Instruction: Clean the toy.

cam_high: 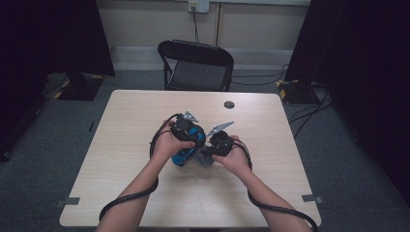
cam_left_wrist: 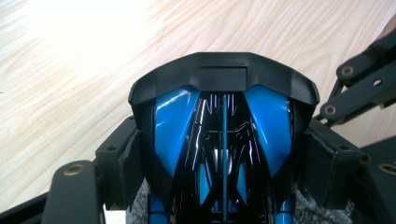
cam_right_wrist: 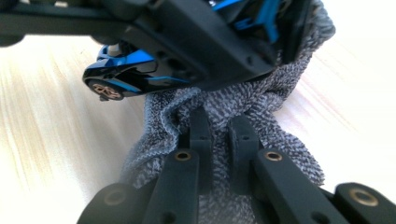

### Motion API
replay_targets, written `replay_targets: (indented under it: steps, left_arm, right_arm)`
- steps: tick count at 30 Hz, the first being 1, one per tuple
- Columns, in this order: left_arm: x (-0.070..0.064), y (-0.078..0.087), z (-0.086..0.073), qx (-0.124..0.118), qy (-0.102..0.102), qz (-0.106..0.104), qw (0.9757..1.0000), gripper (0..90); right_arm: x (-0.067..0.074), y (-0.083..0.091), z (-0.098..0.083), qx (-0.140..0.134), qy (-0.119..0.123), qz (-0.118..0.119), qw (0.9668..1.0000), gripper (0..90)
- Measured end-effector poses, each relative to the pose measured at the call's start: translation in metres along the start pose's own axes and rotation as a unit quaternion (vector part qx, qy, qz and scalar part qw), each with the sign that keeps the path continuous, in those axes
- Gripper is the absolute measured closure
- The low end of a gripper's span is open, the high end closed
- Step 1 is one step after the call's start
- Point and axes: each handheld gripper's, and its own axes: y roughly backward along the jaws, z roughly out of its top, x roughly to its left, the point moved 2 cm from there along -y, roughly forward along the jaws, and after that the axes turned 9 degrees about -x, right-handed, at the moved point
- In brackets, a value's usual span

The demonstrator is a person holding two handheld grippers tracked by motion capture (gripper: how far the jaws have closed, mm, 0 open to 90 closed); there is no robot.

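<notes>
Two grippers meeting at table centre: left gripper (cam_high: 186, 137) clamping glossy blue-and-black toy car (cam_left_wrist: 223, 140) across its width, long axis running away; right gripper (cam_right_wrist: 219, 135) pinching grey terry cloth (cam_right_wrist: 243, 112) directly beneath it.

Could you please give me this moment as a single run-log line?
left tongs: shut on toy car | right tongs: shut on grey cloth | cloth under car | over table
</notes>
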Motion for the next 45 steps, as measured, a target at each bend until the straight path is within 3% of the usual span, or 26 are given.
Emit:
replay_targets:
  steps: [24, 33, 45]
  left_arm:
    - [0.004, -0.004, 0.011, -0.001, 0.007, 0.009, 0.9999, 25.4]
    - [0.003, -0.004, 0.015, -0.008, 0.009, 0.012, 0.9999, 25.5]
    - [0.008, 0.002, 0.013, -0.015, 0.017, 0.014, 0.9997, 25.5]
  right_arm:
    - [0.018, -0.011, -0.003, 0.013, 0.029, 0.021, 0.9993, 83.1]
    - [0.024, -0.014, -0.006, 0.012, 0.025, 0.039, 0.9988, 83.1]
    - [0.018, -0.007, -0.006, 0.002, 0.014, 0.034, 0.9993, 83.0]
